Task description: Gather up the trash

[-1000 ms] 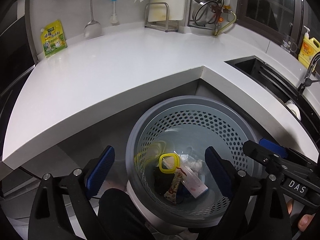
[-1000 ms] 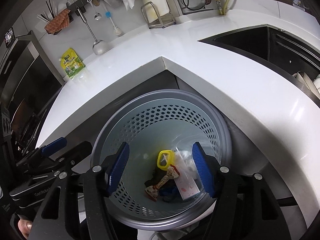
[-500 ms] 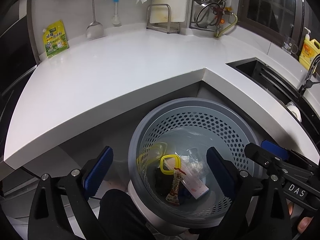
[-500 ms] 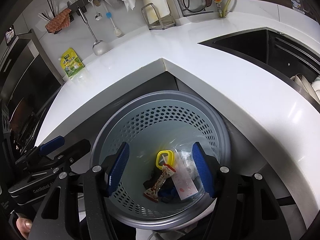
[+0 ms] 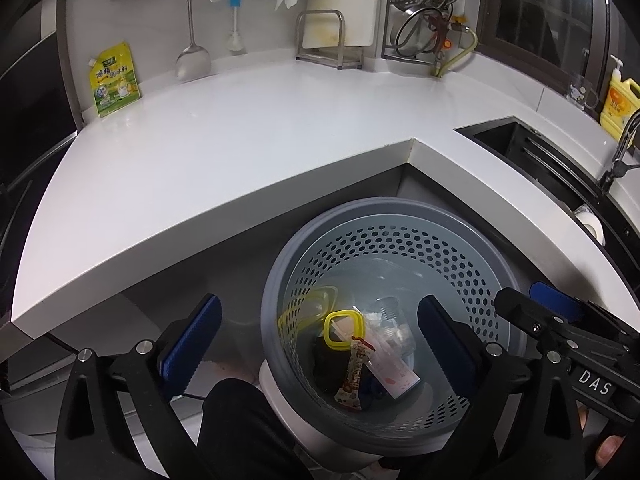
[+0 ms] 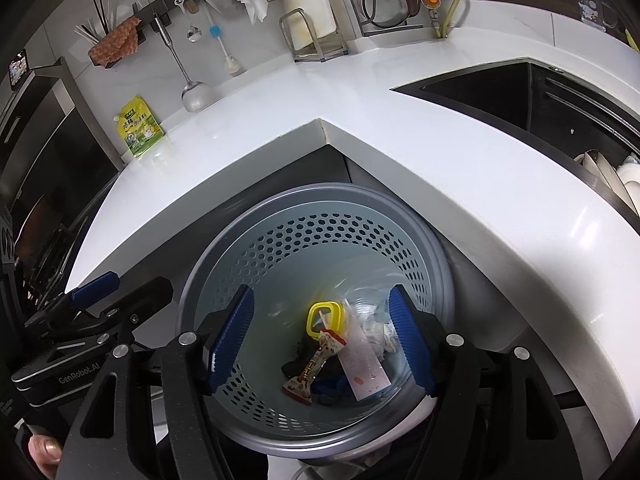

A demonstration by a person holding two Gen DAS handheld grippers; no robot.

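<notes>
1. Trash lies at the bottom of the perforated bin point(image 5: 472, 264): a snack wrapper point(image 5: 354, 372), a white paper packet point(image 5: 394, 368), a yellow-rimmed lid point(image 5: 344, 330), a clear plastic cup point(image 5: 394, 320) and dark scraps.
2. The snack wrapper's long axis runs from the bin's near wall toward its middle, its upper end touching the yellow-rimmed lid; the white paper packet lies just beside it, slanting the other way.
3. The left tongs point(image 5: 320, 348) hang above the bin, jaws opening wide with nothing clamped; one pad is outside the bin's rim, the other over its inside.
4. The right tongs point(image 6: 320, 344) hang over the bin's mouth, jaws opening, empty, both pads within the rim.
5. Beyond the bin, the white desk point(image 5: 248, 148) wraps around it in a corner.
6. Farthest from the bin, a green-yellow pouch point(image 5: 114, 80) leans on the wall.
</notes>
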